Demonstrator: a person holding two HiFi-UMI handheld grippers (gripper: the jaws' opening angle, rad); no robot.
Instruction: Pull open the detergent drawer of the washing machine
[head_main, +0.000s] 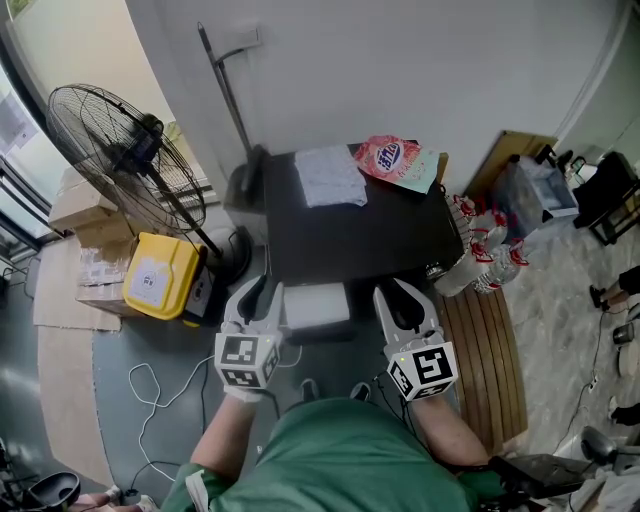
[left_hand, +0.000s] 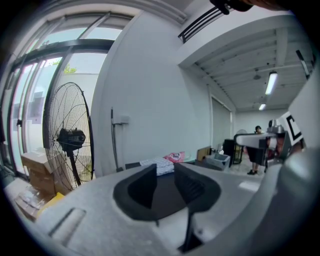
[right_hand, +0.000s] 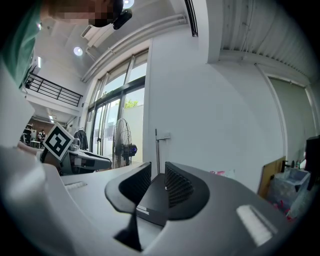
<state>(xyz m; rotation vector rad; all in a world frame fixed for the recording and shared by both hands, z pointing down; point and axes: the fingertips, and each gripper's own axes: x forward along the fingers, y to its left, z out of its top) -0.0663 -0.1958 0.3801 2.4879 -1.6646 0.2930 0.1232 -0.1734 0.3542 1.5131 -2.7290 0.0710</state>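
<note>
green shirt (head_main: 330, 465) lowest in head view, both grippers just ahead of it. left gripper (head_main: 258, 290) and right gripper (head_main: 400, 292): jaws narrowly apart, nothing between. detergent drawer (head_main: 317, 305), white box jutting from front edge of black washing machine (head_main: 350, 235), lies between grippers; contact cannot be told. fan (head_main: 125, 150) and yellow box (head_main: 160, 275) crowd left side; wooden slats (head_main: 485, 350) and bottles (head_main: 480, 260) crowd right.

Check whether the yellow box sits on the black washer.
No, the yellow box sits beside the fan, left of the washer.
</note>
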